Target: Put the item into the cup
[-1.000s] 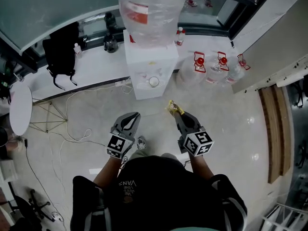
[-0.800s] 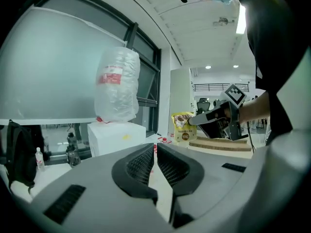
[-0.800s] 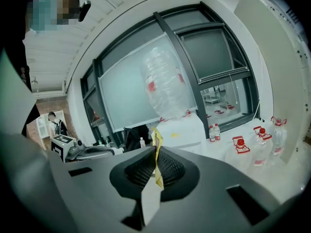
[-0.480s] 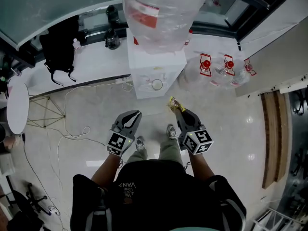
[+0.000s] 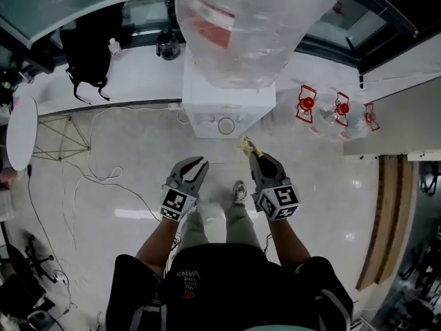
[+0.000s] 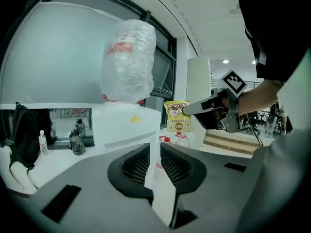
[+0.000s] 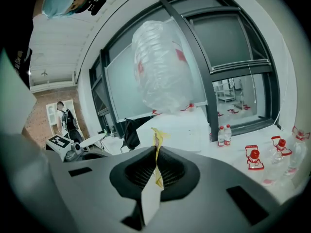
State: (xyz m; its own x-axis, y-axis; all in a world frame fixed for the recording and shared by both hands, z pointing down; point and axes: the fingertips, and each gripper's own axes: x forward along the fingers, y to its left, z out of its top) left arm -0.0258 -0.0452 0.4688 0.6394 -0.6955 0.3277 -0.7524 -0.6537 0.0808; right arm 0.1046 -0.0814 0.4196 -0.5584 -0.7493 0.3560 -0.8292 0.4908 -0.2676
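Two tongs | right gripper (image 5: 253, 158) clamps yellow packet (image 5: 245, 145), aimed at cup (image 5: 226, 125) at upper centre | left gripper (image 5: 196, 164) empty, jaws opening, perhaps to steady cup

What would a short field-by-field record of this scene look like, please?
Setting: white water dispenser topped by a large clear plastic water bottle
Cup: round cup on the dispenser's front, seen from above
Right hand-held gripper: shut on a yellow printed sachet, short of the cup
Left hand-held gripper: jaws opening, nothing between them
Sachet in cup: not yet
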